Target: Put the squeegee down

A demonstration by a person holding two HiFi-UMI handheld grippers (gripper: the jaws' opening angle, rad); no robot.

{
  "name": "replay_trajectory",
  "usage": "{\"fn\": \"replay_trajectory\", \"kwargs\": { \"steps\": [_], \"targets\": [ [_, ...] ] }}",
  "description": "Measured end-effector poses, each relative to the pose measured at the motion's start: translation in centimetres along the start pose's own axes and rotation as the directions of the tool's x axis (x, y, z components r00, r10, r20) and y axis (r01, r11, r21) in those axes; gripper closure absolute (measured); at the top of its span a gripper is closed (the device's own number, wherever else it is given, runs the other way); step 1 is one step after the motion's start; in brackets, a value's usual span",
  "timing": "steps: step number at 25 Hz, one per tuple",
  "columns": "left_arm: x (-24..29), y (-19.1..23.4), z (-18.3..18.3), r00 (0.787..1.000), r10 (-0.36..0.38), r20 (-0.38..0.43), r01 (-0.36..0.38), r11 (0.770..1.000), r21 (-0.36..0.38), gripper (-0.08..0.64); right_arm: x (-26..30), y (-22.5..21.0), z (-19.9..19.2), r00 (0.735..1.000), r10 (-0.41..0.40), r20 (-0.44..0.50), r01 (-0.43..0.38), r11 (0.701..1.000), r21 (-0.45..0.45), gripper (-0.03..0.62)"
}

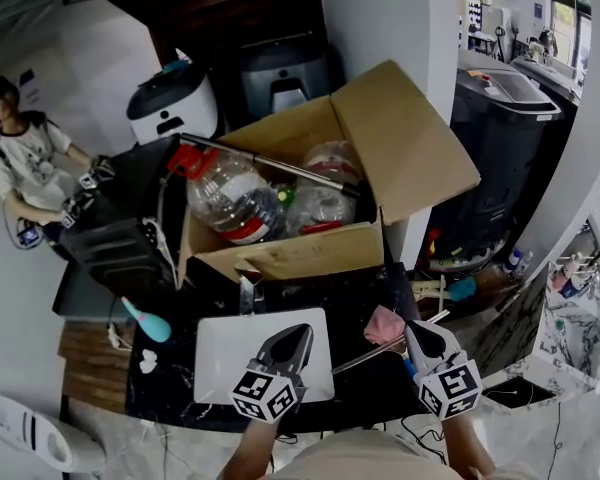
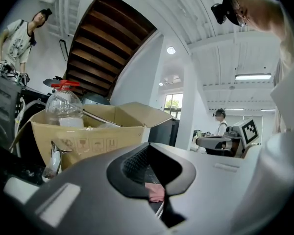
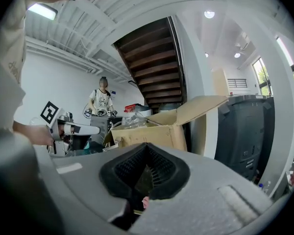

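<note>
Near the right end of the bench's (image 1: 365,288) front edge, a thin pale rod that I take for the handle of the squeegee (image 1: 385,345) lies flat on the dark top. It runs slantwise from the near side of the pink cloth (image 1: 383,324) towards the right edge. Its blade end cannot be made out. The right tool (image 1: 412,326) hangs just above it, clenched on nothing, its jaws together. The left tool (image 1: 302,330) hovers over the white board (image 1: 220,358) at the front edge. It also looks clenched and empty, with only a sliver of the cloth showing past its pads. The cardboard box (image 1: 280,253) fills the far edge.

Judging by how it lies, the squeegee is already set down and free of both tools. It should be light and stiff along the handle, and the round rod is likely to roll or skid on the smooth top. If it must be taken up again, the middle of the handle, clear of the cloth, looks the surest place to pinch
</note>
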State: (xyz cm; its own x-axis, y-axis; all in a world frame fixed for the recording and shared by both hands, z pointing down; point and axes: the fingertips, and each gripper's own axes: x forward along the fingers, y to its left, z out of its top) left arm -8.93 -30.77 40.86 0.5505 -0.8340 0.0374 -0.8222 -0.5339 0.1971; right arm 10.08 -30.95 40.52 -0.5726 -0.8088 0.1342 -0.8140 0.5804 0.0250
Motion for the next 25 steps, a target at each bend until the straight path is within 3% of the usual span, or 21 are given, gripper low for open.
{"fn": "replay_trajectory", "kwargs": {
  "steps": [9,25],
  "targets": [
    [-0.5,0.1,-1.9,0.999,0.017,-0.045,-0.017,1.000,-0.005,0.543,0.3,1.6,1.2,0.998,0.056,0.014,-0.055,0.996,-0.069,0.591],
    [-0.8,0.5,-3.2,0.997,0.026,-0.066,-0.028,0.999,-0.024,0.543,-0.4,0.9,-1.1,0.999,0.027,-0.032,-0.028,0.999,-0.038,0.591]
  ]
}}
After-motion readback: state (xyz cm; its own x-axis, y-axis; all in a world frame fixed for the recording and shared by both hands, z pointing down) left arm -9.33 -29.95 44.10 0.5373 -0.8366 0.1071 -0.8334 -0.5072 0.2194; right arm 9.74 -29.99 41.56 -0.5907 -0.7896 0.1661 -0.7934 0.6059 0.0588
